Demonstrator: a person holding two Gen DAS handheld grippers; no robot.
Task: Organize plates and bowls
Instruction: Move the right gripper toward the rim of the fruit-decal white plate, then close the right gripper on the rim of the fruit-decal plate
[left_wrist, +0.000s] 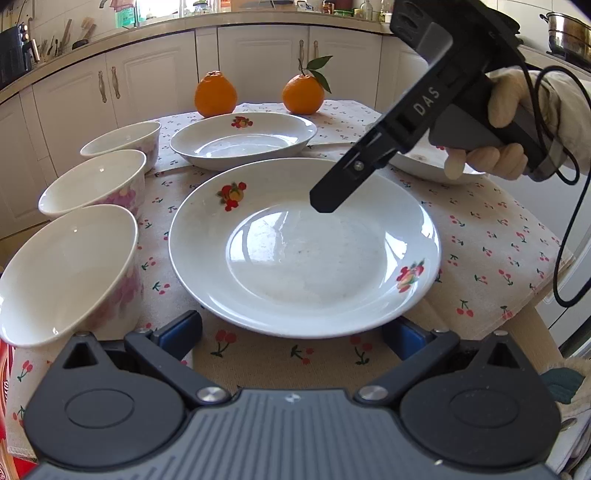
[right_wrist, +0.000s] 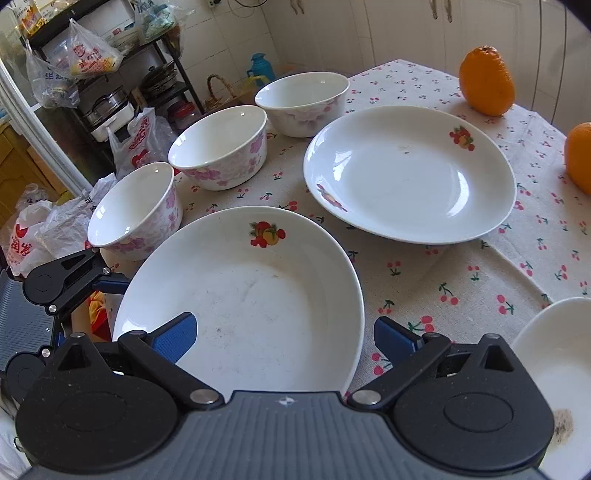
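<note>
- The left gripper (left_wrist: 291, 334) has its blue fingers (left_wrist: 181, 332) spread wide and holding nothing, on either side of the near rim of a round white plate with fruit pictures (left_wrist: 303, 251).
- The right gripper (right_wrist: 284, 338) is wide open too, empty, over that plate's edge.
- A third white plate (right_wrist: 554, 369) is cut off at the picture's edge.
- Three white bowls with pink flowers (right_wrist: 221, 147) stand upright in a row on the left.
- A second fruit plate (right_wrist: 406, 173) lies flat behind.
- The bench wears a cherry-print cloth (left_wrist: 480, 236); two oranges (left_wrist: 216, 94) sit at the back, in a kitchen.
</note>
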